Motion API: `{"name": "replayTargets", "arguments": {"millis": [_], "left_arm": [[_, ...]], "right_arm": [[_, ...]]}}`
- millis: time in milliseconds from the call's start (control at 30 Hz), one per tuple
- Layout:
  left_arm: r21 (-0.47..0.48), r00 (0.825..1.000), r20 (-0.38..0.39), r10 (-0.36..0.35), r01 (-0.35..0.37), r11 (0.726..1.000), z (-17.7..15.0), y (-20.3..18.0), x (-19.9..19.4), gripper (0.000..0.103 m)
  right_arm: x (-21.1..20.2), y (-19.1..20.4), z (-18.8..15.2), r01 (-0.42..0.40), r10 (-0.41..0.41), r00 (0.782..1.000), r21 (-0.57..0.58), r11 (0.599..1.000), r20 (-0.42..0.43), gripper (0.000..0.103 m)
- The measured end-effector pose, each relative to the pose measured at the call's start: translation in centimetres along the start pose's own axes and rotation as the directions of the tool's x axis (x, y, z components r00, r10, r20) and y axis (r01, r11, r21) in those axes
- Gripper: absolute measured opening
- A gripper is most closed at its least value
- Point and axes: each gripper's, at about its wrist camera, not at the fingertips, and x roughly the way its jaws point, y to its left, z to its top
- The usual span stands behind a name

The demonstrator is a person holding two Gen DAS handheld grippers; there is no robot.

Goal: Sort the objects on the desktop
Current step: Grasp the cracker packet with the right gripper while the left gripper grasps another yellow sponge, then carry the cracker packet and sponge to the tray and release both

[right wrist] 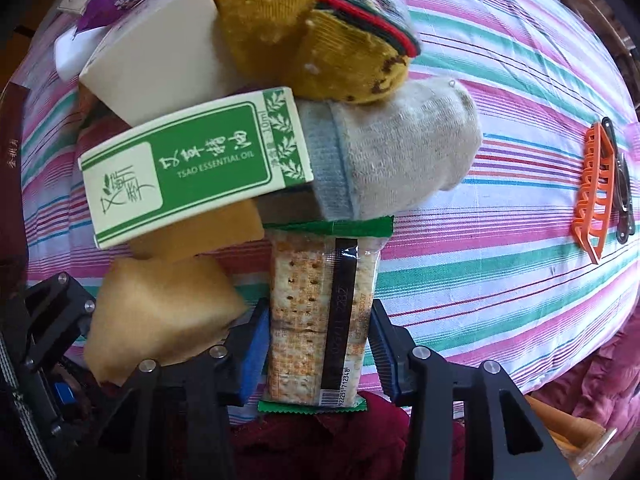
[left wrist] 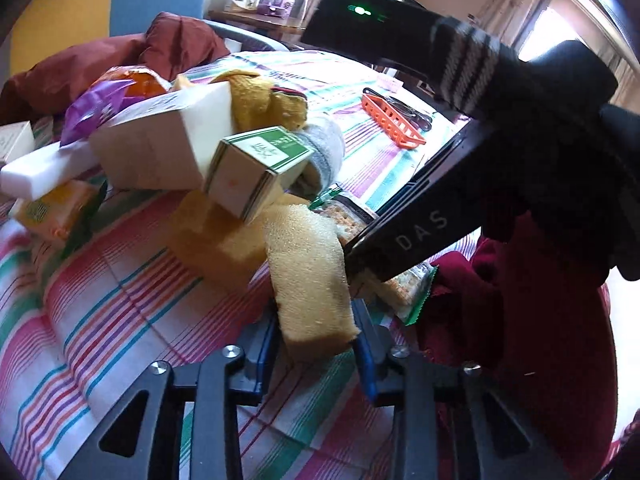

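Left gripper (left wrist: pixel 318 344) clamped on porous yellow sponge (left wrist: pixel 310 276); right gripper (right wrist: pixel 318 340) pinching glossy cracker pack (right wrist: pixel 320 312). Behind: green carton (right wrist: pixel 192 168), knit socks (right wrist: pixel 380 160), orange basket (right wrist: pixel 596 196) well apart.

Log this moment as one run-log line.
left gripper: shut on sponge | right gripper: shut on cracker pack | pile unsorted on striped cloth

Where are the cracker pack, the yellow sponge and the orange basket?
cracker pack (right wrist: pixel 320 312): right wrist view, middle of the clear wrapper.
yellow sponge (left wrist: pixel 312 276): left wrist view, its top face.
orange basket (left wrist: pixel 390 120): left wrist view, near side wall.
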Motion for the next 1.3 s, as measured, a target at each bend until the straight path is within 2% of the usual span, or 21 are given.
{"name": "replayTargets", "arguments": {"millis": [267,467,733,900,1000,1133,1167,1200,1267,1300], "left_arm": [[-0.009,0.999,0.026,0.021,-0.020,1.000,-2.2,0.8,-2.9,0.030],[-0.029,0.995,0.061,0.076,-0.074,0.997,-4.9,2.6,-6.6,0.030],[-0.126,0.983,0.118,0.139,-0.124,0.984,-6.5,4.4,-9.8,0.030],[-0.170,0.976,0.142,0.167,-0.143,0.975,-7.9,5.0,-11.8,0.030],[-0.190,0.969,0.165,0.181,-0.149,0.970,-8.2,5.5,-12.8,0.030],[-0.223,0.957,0.206,0.206,-0.159,0.962,-8.5,6.1,-14.6,0.030],[-0.232,0.954,0.216,0.209,-0.157,0.960,-8.6,6.4,-15.2,0.030],[-0.243,0.950,0.226,0.215,-0.158,0.957,-8.8,6.6,-15.8,0.030],[-0.264,0.941,0.241,0.236,-0.171,0.949,-9.1,7.1,-16.9,0.030],[-0.276,0.936,0.249,0.251,-0.180,0.944,-9.3,7.4,-17.5,0.030]], "right_arm": [[-1.1,0.8,-0.8,0.015,-0.015,1.000,-0.068,0.998,-0.001,0.047],[-2.1,2.8,-2.6,0.058,-0.055,0.998,-0.152,0.987,0.019,0.047],[-4.0,7.4,-7.4,0.036,-0.020,0.997,-0.210,0.977,0.076,0.047],[-6.1,9.0,-9.8,0.014,0.015,0.990,-0.202,0.979,0.142,0.047],[-7.6,10.0,-11.3,0.013,0.024,0.980,-0.186,0.982,0.197,0.047],[-10.3,11.3,-12.9,-0.018,0.075,0.956,-0.202,0.979,0.282,0.047],[-11.1,12.1,-11.5,-0.026,0.090,0.950,-0.213,0.977,0.299,0.047],[-12.1,13.0,-11.8,-0.044,0.119,0.939,-0.229,0.972,0.323,0.047],[-12.9,10.8,-9.5,-0.063,0.156,0.922,-0.258,0.964,0.355,0.047],[-13.5,11.8,-9.5,-0.077,0.181,0.910,-0.277,0.958,0.373,0.047]]}}
